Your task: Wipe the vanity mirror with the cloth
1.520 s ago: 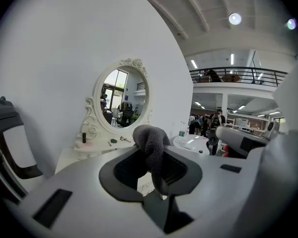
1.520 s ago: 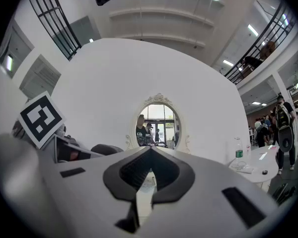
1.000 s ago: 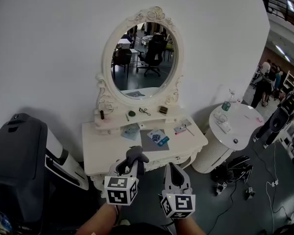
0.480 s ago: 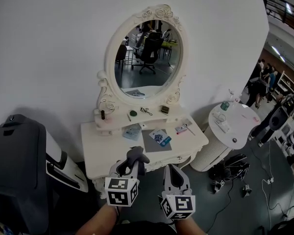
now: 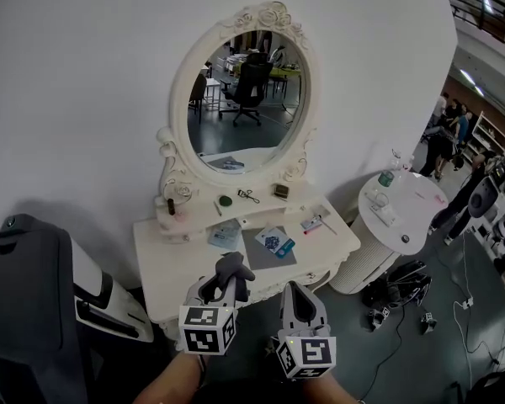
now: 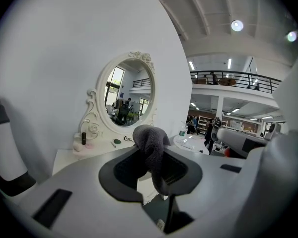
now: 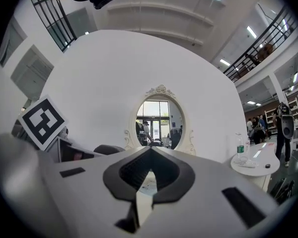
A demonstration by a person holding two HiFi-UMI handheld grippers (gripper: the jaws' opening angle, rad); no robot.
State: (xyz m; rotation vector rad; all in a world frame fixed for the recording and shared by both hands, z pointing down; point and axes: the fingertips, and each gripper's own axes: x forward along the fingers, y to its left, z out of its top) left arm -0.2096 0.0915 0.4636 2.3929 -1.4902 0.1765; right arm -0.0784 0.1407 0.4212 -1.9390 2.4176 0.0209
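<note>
Left gripper (image 5: 221, 291) jaws were clamped on a crumpled dark grey cloth (image 5: 232, 268), bunched above the tips. Right gripper (image 5: 294, 291), just beside, had its jaws together on nothing. Ahead of both stood a white ornate vanity table (image 5: 172, 259); beyond it, well apart from the cloth, an oval white-framed vanity mirror (image 5: 244, 99).

Head view high, looking down, both gripper views low, facing forward, all 3 share vanity mirror (image 5: 246, 99)
</note>
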